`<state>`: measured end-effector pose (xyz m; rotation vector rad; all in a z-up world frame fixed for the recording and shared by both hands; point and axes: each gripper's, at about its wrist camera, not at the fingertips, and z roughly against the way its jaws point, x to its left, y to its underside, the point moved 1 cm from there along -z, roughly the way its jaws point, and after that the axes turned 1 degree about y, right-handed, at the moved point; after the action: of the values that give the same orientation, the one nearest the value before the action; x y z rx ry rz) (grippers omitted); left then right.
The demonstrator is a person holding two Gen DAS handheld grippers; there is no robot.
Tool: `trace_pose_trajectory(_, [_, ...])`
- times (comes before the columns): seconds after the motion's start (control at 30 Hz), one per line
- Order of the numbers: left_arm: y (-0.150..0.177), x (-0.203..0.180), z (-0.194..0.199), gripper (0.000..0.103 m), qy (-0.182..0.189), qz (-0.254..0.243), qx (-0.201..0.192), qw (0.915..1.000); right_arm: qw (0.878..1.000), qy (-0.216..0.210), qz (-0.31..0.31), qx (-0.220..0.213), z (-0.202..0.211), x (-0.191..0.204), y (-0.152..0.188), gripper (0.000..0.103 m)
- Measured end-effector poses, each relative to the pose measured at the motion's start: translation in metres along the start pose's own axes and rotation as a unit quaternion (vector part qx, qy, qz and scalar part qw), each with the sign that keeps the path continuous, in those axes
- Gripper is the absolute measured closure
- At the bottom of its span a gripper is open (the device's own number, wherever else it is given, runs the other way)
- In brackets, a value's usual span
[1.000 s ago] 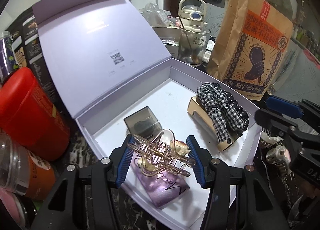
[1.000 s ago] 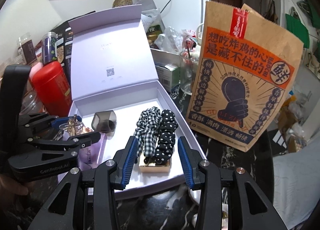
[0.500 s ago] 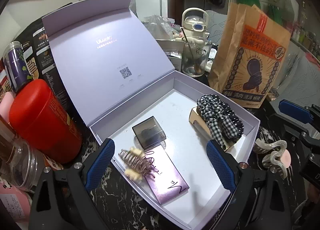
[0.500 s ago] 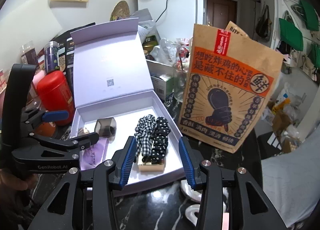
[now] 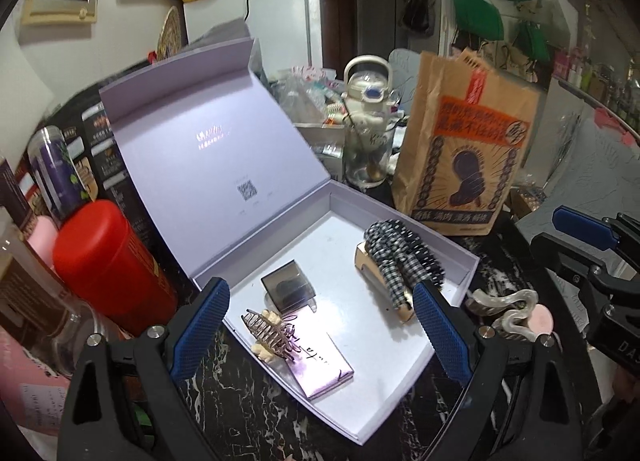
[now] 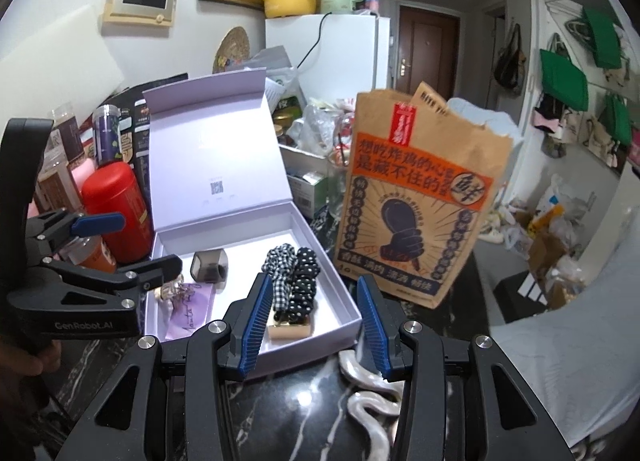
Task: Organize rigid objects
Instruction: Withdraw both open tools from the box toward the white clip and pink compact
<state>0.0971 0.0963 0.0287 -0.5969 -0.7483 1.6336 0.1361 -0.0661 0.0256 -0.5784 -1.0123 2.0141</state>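
My left claw (image 5: 320,335) is wide open, nothing in it. Right claw (image 6: 316,327) is part open, empty & nearer: wavy clip (image 6: 370,401) lies just below-right, long axis running away from me.

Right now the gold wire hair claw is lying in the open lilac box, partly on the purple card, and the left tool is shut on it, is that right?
Not quite. The gold wire hair claw does lie in the open lilac box, partly on the purple card, but the left tool is open, its blue pads spread wide and clear of the claw. The left wrist view shows it.
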Motion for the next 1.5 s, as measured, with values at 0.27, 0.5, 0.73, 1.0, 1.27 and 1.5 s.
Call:
trace_pose_trajectory(0.27, [-0.002,-0.022,0.032,0.009,0.011,-0.016,-0.026,0.9995,1.0,0.021,-0.006,-0.021,0.042,-0.009,0.007,0.054])
trace_pose_trajectory(0.5, [0.007,-0.05,0.054,0.009,0.043,-0.038,-0.04,0.9975,0.998,0.038,-0.027,-0.034,0.078,-0.019,0.023,0.049])
trace_pose_trajectory(0.73, [0.022,-0.078,0.065,0.009,0.069,-0.059,-0.036,0.9952,0.997,0.056,-0.043,-0.034,0.105,-0.028,0.046,0.046])
trace_pose_trajectory(1.0, [0.043,-0.106,0.067,0.009,0.102,-0.081,-0.023,0.9912,0.995,0.073,-0.069,-0.022,0.125,-0.041,0.076,0.046])
trace_pose_trajectory(1.27, [0.067,-0.13,0.05,0.009,0.139,-0.093,0.019,0.9857,0.991,0.08,-0.107,0.005,0.131,-0.054,0.109,0.044])
trace_pose_trajectory(1.5, [0.085,-0.147,0.035,0.009,0.185,-0.114,0.036,0.9755,0.987,0.082,-0.133,0.035,0.127,-0.066,0.139,0.042])
